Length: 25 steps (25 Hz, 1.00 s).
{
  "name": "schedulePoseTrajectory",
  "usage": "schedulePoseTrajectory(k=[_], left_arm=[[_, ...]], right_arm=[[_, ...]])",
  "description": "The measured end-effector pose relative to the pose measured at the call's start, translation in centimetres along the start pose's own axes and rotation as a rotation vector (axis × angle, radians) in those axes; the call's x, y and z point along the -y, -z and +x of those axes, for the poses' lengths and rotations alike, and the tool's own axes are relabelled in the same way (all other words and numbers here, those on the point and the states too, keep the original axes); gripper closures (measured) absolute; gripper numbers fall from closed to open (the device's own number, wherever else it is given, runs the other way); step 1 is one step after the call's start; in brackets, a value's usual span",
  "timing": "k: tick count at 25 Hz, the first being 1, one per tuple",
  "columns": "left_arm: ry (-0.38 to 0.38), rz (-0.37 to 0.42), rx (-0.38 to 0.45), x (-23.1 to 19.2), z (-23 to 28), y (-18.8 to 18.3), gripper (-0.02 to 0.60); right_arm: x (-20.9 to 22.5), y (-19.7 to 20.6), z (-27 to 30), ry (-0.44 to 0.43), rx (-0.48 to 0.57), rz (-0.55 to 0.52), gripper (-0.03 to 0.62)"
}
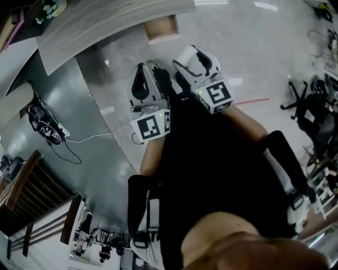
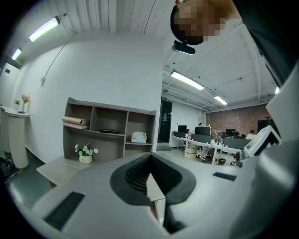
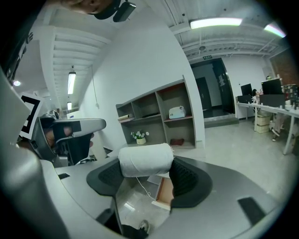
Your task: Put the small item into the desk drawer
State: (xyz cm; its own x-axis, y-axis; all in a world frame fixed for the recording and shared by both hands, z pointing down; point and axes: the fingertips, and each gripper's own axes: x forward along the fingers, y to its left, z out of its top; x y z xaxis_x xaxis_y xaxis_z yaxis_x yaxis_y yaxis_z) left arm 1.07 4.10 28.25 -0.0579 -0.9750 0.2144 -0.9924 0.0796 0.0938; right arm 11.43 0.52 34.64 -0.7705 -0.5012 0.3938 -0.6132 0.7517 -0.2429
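Note:
A white spool of thread point(image 3: 145, 159) lies crosswise between the dark pads of my right gripper point(image 3: 146, 164), which is shut on it; a loose strand hangs down from it. The right gripper point(image 1: 199, 62) and left gripper point(image 1: 142, 83) are held side by side close to the person's body. The left gripper point(image 2: 150, 181) is shut, its pads meeting at the tips with nothing between them. The wooden desk drawer point(image 1: 161, 28) stands pulled out under the desk's edge, ahead of both grippers. It shows below the spool as the drawer point(image 3: 164, 192).
The light wooden desk top point(image 1: 105, 21) carries a small flower pot point(image 1: 50, 7). A shelf unit point(image 2: 110, 130) stands on the desk. A power strip with cables point(image 1: 48, 131) lies on the floor at the left. An office chair point(image 1: 309, 108) is at the right.

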Motion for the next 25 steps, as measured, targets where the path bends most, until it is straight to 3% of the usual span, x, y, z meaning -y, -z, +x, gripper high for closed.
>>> schedulePoseTrajectory(k=[8, 25], left_arm=[[-0.019, -0.046, -0.014, -2.6, 2.4, 1.6, 0.592], [-0.028, -0.111, -0.029, -7.1, 7.9, 2.4, 0.592]], right_arm=[[0.6, 1.3, 4.8, -0.008, -0.047, -0.035, 0.321], [3.1, 6.2, 15.4, 0.060, -0.174, 0.020, 0.321]])
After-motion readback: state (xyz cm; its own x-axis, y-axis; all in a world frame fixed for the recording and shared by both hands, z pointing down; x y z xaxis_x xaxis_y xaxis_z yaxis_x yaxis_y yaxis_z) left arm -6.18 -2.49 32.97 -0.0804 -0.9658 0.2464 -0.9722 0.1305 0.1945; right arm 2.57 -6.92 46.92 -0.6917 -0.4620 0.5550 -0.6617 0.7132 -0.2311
